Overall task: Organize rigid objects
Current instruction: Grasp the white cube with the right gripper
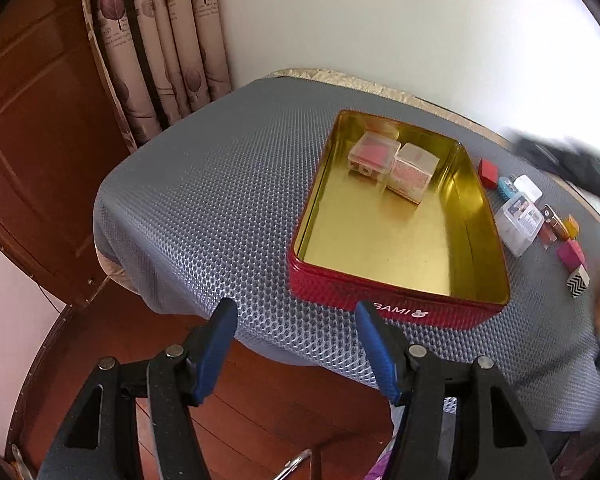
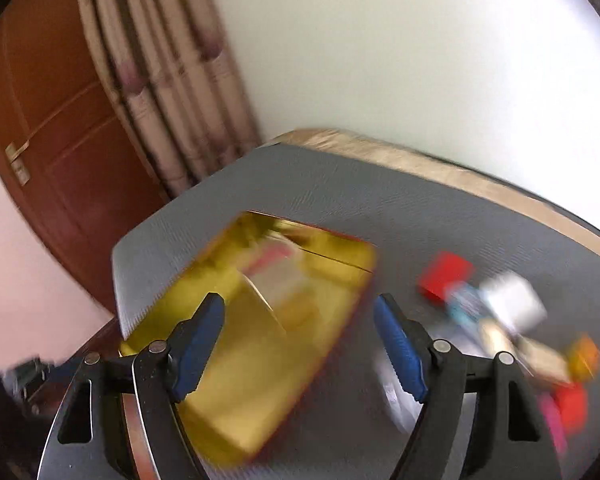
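Left gripper (image 1: 296, 312): jaws spread wide with nothing between them, hovering at the near edge of the table (image 1: 204, 184), whose top wears a grey honeycomb mat.
Tin (image 1: 392, 304): red outside, gold inside, lying just ahead and right of the left gripper's right fingertip, which overlaps its near wall in the left wrist view.
Inside the tin: two clear plastic boxes side by side at the far end — one (image 1: 374, 156) with red contents, the other (image 1: 414, 178) pinkish.
Loose pieces: a row on the mat right of the tin, well apart from the left gripper — a red block (image 1: 489, 173), a clear case (image 1: 518, 224), a magenta block (image 1: 572, 253) and a zigzag-patterned block (image 1: 578, 282) among them.
Right gripper (image 2: 300, 308): released and empty, above the tin's (image 2: 236, 384) right rim, the loose pieces to its right.
Hard to make out: the right wrist view is heavily motion-blurred — the red block (image 2: 444, 276) and its neighbours are smears; a dark blur crosses the left view's right edge.
Writing: white letters "BAMI" on the tin's near wall, the start covered by the fingertip.
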